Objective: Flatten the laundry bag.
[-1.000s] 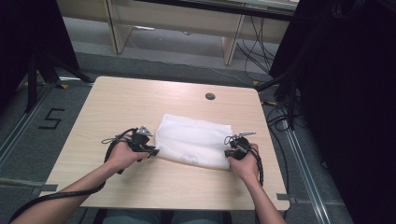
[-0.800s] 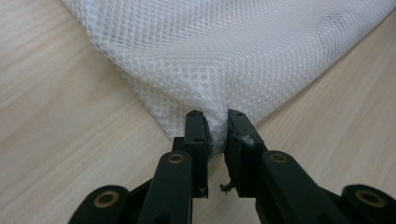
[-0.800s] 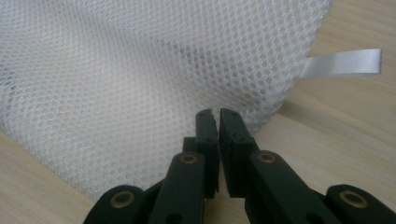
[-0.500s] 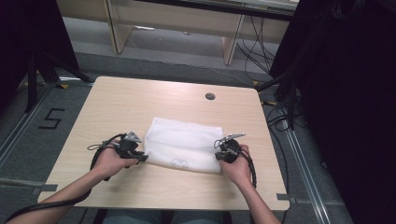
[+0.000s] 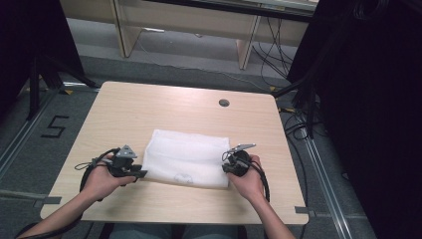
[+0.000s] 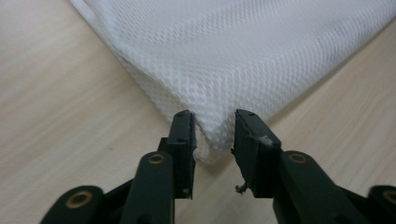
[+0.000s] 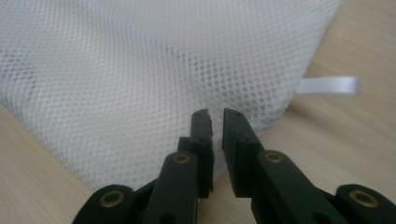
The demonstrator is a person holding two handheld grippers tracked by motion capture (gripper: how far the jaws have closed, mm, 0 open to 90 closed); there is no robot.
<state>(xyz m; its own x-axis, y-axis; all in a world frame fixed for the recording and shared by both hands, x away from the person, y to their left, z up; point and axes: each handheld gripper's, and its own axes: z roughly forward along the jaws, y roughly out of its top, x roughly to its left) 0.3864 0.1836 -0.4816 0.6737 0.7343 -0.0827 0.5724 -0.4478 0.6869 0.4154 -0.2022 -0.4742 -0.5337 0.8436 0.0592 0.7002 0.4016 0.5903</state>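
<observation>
White mesh cloth [image 5: 186, 158] corners between both just-opened grippers, left [image 6: 214, 135] apart, right [image 7: 217, 128] barely, perhaps touching.

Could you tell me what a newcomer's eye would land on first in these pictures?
Most likely the folded white mesh cloth, lying flat near the front edge of the pale wooden table. Next come the two black claws at its near corners: the left claw has just been opening, a cloth corner between its parted jaws, and the right claw has opened a narrow gap over the mesh. A white ribbon tab pokes out from the cloth's edge.
</observation>
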